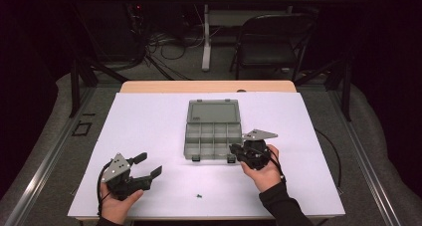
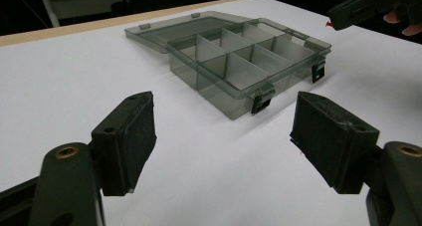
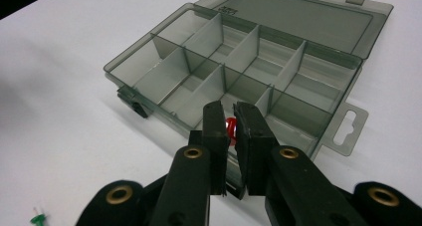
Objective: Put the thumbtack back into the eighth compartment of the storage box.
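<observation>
While the person's forearms come in from the near edge in the high view, a smoky grey transparent plastic compartment box [image 1: 213, 132] lies open in the middle of the white counter [image 1: 149, 126], its lid folded flat behind it. The right gripper [image 1: 234, 149] sits at the box's near right corner, and the left gripper [image 1: 148, 165] rests well apart to the left. A small green pin [image 1: 198, 195] lies alone near the front edge.

From the left gripper view, the jaws stand wide apart with nothing between them, and the box sits ahead with its two dark latches facing the camera.

From the right gripper view, the jaws are pinched together on a small red pin [image 3: 231, 127], held just above the near row of compartments.

The risk, I'd say, is in the release. The pin is tiny and hangs close to the box's front wall, so letting go a touch early could send it bouncing onto the counter or into the wrong compartment. A nudge against the light box could also slide it.
</observation>
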Tool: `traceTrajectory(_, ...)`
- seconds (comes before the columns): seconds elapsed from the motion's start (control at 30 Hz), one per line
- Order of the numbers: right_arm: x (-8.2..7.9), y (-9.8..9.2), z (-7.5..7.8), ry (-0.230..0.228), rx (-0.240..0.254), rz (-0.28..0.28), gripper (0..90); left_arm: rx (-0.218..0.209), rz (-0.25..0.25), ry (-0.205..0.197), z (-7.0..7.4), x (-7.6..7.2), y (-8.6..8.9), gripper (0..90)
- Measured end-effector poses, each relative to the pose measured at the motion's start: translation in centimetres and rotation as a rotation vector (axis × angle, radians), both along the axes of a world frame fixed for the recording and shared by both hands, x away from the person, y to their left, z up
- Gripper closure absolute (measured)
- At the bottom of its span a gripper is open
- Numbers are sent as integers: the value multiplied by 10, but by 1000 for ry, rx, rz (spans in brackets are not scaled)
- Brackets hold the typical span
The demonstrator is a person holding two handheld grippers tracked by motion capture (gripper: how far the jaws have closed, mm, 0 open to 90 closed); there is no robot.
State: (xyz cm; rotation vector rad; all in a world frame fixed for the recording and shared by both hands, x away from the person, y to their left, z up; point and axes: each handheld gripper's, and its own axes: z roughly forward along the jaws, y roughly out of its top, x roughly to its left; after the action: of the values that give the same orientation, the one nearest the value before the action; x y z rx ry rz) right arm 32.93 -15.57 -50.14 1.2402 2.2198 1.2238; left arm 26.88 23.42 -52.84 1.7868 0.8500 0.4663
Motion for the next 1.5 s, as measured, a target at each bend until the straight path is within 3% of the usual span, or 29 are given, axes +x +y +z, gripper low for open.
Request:
traceTrajectory(0.5, 20, -3, -11, 7, -24, -52, 835, 0, -1, 4, -1, 0, 0, 250)
traceTrajectory(1.17, 29, 1, -25, 17, -64, -61, 830, -3, 1, 8, -1, 1, -1, 251)
traceTrajectory(1.5, 27, 1, -23, 7, -60, -67, 688, -3, 2, 6, -1, 1, 0, 250)
